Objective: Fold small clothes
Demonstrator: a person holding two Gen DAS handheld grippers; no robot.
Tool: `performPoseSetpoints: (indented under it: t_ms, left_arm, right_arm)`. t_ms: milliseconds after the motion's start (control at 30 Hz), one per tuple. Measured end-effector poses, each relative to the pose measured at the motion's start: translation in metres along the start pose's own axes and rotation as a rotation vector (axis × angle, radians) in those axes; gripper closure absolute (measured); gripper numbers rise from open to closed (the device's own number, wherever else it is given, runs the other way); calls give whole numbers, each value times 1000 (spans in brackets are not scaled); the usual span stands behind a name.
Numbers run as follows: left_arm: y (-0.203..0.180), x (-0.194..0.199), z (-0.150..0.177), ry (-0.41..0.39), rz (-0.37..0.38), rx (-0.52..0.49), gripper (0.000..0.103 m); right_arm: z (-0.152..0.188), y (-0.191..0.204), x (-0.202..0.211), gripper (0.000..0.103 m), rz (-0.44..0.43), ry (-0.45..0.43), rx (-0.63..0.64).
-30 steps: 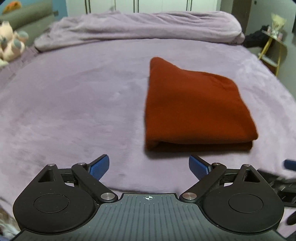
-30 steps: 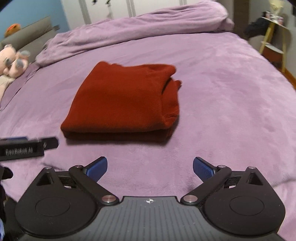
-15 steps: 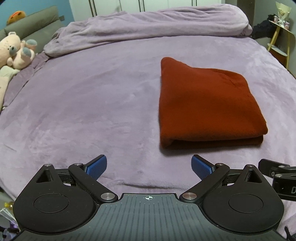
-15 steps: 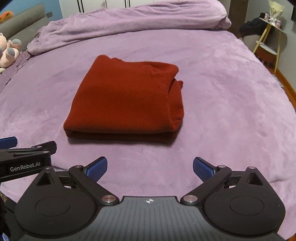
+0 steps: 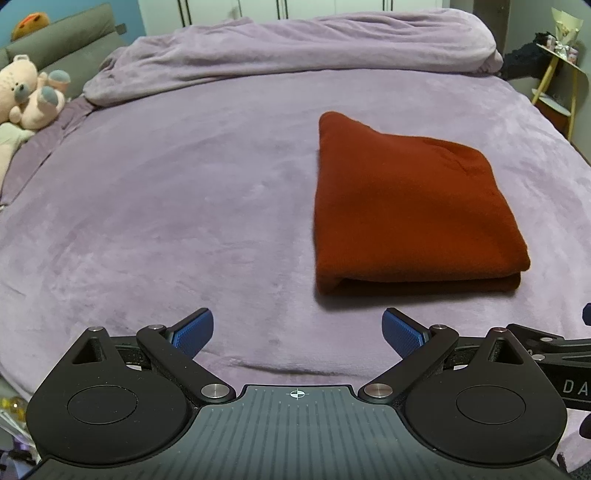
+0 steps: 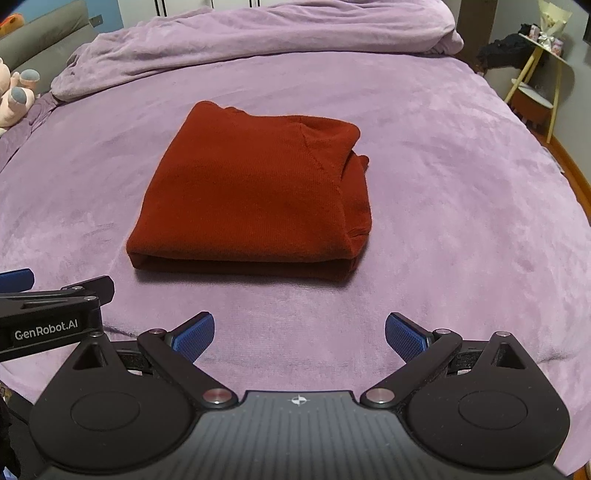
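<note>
My left gripper (image 5: pixel 297 330) and right gripper (image 6: pixel 300 334) both gape wide, holding nothing, low over the bed (image 6: pixel 461 192). The folded sweater (image 6: pixel 251 195) lies flat just beyond my right fingers, far-right of my left ones.

Home bedroom, purple-blanketed bed (image 5: pixel 184 206), plush toy (image 5: pixel 29 92), white wardrobe doors (image 5: pixel 280 7)
</note>
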State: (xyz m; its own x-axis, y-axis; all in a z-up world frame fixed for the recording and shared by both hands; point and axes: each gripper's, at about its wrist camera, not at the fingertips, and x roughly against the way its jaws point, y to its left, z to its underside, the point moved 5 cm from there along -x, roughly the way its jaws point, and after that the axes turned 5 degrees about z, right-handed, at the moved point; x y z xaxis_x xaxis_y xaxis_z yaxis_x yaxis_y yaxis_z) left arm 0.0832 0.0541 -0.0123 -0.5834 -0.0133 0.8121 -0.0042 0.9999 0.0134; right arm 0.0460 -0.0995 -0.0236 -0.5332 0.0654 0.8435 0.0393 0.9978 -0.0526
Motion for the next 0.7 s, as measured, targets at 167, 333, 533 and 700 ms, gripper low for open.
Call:
performPoseSetpoints:
  t_ms: [167,333,533,700]
  left_arm:
    - [-2,1,0,4,3,-6,2]
    - [-3,1,0,10,3,-15,2]
    - [-7,2,0,11,7,-27,2]
    - [-8,1,0,13,6,-29,2]
  right_arm:
    - [0,0,-1,4,6,4,-6]
    - [-1,-3,0,4,10,-6,-8]
    - [1,-4,2,4,24,-28,7]
    - [0,-4,3,4,34,-34,9]
